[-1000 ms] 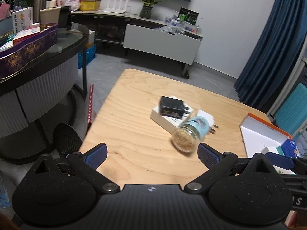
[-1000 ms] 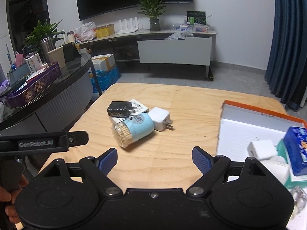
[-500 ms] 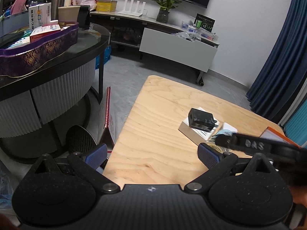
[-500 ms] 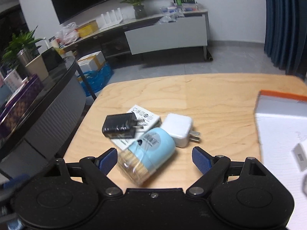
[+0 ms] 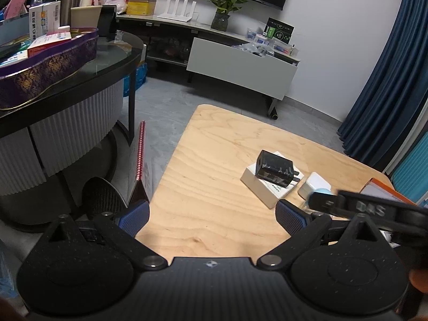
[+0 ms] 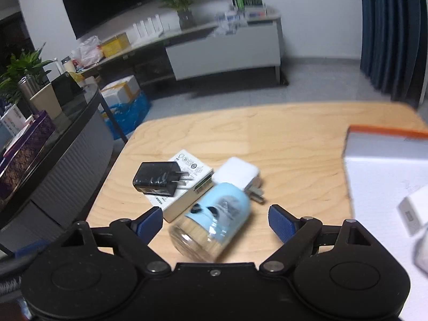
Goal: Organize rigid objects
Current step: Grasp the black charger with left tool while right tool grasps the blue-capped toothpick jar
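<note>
Jar (image 6: 214, 220) with a pale blue label lies on its side on the wooden table (image 6: 281, 139), its clear end toward the right gripper (image 6: 215, 218), whose blue-padded fingers (image 6: 281, 220) stand wide apart on either side of it and, as far as the blurred right wrist view shows, do not touch it. Just beyond the jar, touching or nearly touching it, sits a white charger (image 6: 238, 172) with its prongs out. To the left of the jar lies a flat white box (image 6: 184, 187), and a black charger (image 6: 156, 178) rests on top of that box.

To the right of the jar, well apart, is an open white box with an orange rim (image 6: 388, 131); a small white block (image 6: 412, 212) already lies inside, blurred.

The left gripper (image 5: 212, 218) hangs over the near left part of the table, away from the jar, fingers spread and holding nothing.

My judgement: the sorting is only partly done. Something is already in the orange-rimmed box, while the jar, both chargers and the flat box are not yet put away. The jar looks like the piece in hand now.
</note>
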The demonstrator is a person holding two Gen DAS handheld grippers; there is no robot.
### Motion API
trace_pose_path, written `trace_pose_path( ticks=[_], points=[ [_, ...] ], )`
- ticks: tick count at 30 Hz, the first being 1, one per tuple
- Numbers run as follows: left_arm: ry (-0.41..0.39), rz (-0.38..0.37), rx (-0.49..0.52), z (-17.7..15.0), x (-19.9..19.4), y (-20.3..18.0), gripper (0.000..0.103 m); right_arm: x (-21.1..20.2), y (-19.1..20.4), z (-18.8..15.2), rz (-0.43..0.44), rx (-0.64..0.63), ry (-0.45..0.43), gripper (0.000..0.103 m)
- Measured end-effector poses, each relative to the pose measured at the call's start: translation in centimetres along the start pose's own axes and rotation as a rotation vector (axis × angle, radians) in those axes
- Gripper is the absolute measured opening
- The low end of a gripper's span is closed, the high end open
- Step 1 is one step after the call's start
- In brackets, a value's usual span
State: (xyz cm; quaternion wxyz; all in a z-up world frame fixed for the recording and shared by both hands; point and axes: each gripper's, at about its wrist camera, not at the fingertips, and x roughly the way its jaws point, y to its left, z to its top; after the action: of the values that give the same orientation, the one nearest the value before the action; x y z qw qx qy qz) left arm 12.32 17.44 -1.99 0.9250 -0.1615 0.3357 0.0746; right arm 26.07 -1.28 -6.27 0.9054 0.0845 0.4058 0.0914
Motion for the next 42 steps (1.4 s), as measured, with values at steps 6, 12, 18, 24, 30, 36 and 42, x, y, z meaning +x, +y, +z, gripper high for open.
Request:
trace_pose_path(
  ticks=[6,12,18,24,30,36,42],
  points=[
    [-0.016,-0.010,0.038,0.5,0.3,-0.7,0.103,1.6,-0.6,-0.9,-0.033,-0.008,0.045,0.064],
    [-0.027,-0.048,0.128,1.0,2.5,-3.1,0.103,-0.3,-1.8,-2.4,-0.084,-0.099,0.011,0.057],
    [-0.032,-0.042,0.212,1.1,5.9,-6.1,0.103,-2.1,-2.1,-4.4,-0.120,-0.201,-0.013,0.057],
    [-0.073,-0.009,0.230,0.8,8.1,-7.0,0.098,-2.8,-2.9,-5.0,-0.107,-0.210,-0.024,0.057],
    [-0.090,-0.015,0.223,1.0,8.4,-6.9,0.062,-3.2,-3.2,-5.3,-0.102,-0.195,-0.026,0.057],
    [-0.103,-0.047,0.226,1.0,7.3,-6.9,0.062,-4.1,-3.1,-5.3,-0.091,-0.196,-0.053,0.057],
    [-0.108,-0.073,0.214,0.4,4.6,-7.1,0.062,-6.3,-2.4,-5.3,-0.071,-0.229,-0.108,0.057]
  ],
)
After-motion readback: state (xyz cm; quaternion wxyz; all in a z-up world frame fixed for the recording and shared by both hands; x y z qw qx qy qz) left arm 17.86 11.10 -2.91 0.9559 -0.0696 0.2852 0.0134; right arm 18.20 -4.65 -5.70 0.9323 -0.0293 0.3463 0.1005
